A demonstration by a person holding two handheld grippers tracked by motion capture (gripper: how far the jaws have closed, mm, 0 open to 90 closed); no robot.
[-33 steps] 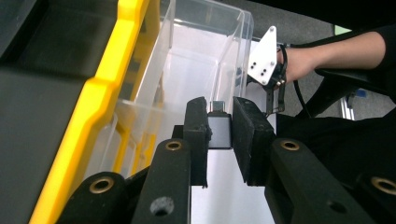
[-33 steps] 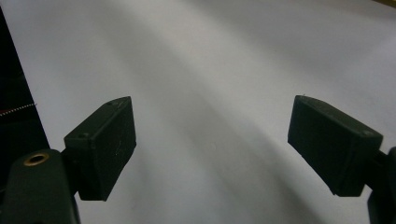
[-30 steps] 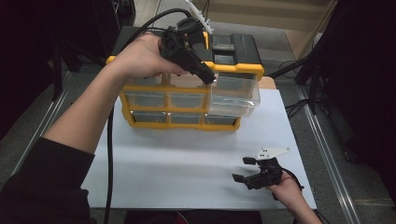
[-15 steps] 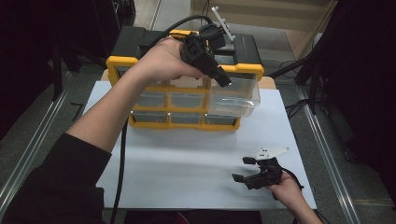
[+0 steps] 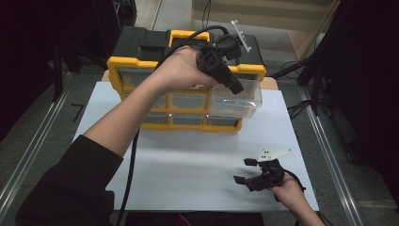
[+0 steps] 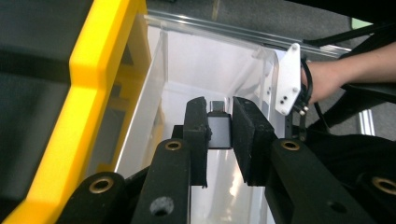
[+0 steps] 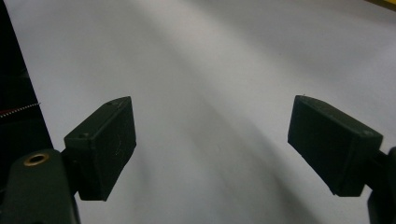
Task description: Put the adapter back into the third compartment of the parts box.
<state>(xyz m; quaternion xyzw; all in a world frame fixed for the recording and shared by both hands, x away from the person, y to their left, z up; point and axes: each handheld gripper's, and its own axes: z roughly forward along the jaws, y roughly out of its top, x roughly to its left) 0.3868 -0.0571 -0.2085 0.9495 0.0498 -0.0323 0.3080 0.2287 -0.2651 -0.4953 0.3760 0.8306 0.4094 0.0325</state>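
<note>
White sheeting (image 5: 188,165) covered the surface, smooth and matte, and at its far edge stood a yellow-and-black plastic organizer (image 5: 155,66) with rows of clear drawers. One clear drawer (image 5: 235,101) at the right end of the upper row was pulled out toward the person; in the left gripper view its walls (image 6: 187,70) looked glossy and see-through beside the yellow frame (image 6: 93,70).

A sleeved left arm (image 5: 94,160) reached across the sheet to the organizer, the hand wrapped around the left gripper (image 5: 235,87), which angled down over the open drawer with a thick black cable trailing back along the forearm. In its own view the left gripper (image 6: 219,133) had its black, rough-faced jaws pressed on a small connector (image 6: 218,128), a boxy grey piece with a darker metal tip pointing away from the camera, held above the drawer's inside.

The right hand (image 5: 289,188) rested near the front right corner of the sheet, well apart from the organizer, holding the right gripper (image 5: 244,172) with its jaws spread. In the right gripper view the right gripper (image 7: 210,149) showed two blocky black pads wide apart over bare white sheeting (image 7: 210,70), with nothing between them.
</note>
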